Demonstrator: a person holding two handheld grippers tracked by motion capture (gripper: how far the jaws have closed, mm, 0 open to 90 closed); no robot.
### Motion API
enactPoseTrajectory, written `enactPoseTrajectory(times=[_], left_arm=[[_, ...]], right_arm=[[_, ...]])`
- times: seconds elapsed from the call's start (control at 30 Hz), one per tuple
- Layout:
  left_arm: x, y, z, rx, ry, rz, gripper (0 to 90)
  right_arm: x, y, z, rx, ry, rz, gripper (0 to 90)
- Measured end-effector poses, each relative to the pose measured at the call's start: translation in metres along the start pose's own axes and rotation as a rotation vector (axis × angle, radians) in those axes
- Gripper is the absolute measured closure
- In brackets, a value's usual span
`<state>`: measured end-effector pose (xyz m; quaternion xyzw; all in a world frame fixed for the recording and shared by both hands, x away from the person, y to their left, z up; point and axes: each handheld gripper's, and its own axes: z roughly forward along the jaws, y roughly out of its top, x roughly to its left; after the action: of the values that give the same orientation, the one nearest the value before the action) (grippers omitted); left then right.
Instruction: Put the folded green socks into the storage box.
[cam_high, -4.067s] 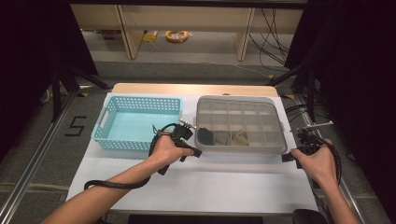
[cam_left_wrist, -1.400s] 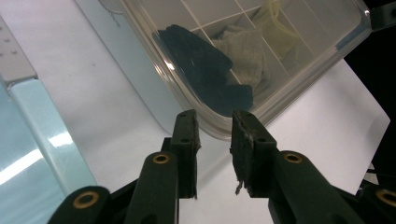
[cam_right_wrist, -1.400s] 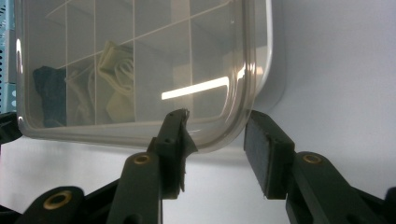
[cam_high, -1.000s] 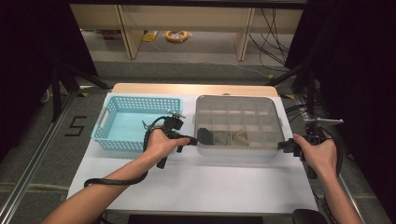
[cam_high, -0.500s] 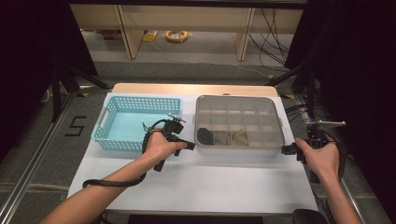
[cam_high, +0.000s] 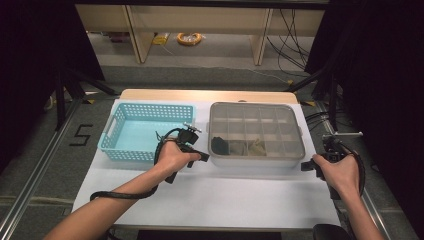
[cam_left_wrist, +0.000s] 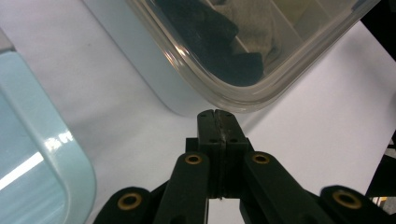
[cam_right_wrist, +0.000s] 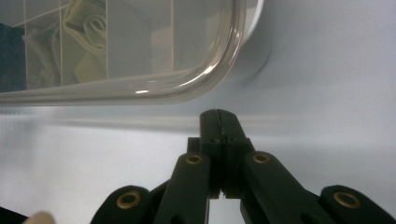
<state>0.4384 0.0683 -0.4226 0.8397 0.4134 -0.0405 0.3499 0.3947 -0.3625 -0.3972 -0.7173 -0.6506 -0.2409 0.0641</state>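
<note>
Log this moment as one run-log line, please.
left gripper: shut, empty, by clear divided box near-left corner | right gripper: shut, empty, by its near-right corner | blue basket: left of box

table (cam_high: 210, 95): we are seeing a light wood top, its bare far edge showing beyond the white cover
white sheet (cam_high: 215, 200): we are seeing it lying flat over nearly the whole top, wide bare stretch at the near side
blue basket (cam_high: 116, 131): we are seeing it sitting on the sheet at the left, upright, perforated walls, handle cutout in its left wall
clear box (cam_high: 296, 131): we are seeing it sitting on the sheet at the right, just beside the basket, not touching it; divided into compartments, lid on, dark and pale items lying in the near compartments
floor (cam_high: 45, 165): we are seeing grey floor around the table, a "5" marked at the left
</note>
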Motion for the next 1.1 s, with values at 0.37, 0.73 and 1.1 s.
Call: enactPoseTrajectory(times=[0.37, 0.73, 1.1], left_arm=[[-0.003, 0.003, -0.002, 0.023, 0.002, 0.03, 89.8], [-0.003, 0.004, -0.002, 0.03, 0.004, 0.036, 89.6], [-0.003, 0.006, -0.003, 0.032, 0.005, 0.042, 89.5]], right_arm=[[0.003, 0.0, 0.002, 0.007, -0.007, -0.004, 90.0], [0.014, 0.0, 0.011, -0.004, 0.003, -0.018, 90.0], [0.014, -0.002, 0.01, -0.09, -0.013, -0.023, 90.0]])
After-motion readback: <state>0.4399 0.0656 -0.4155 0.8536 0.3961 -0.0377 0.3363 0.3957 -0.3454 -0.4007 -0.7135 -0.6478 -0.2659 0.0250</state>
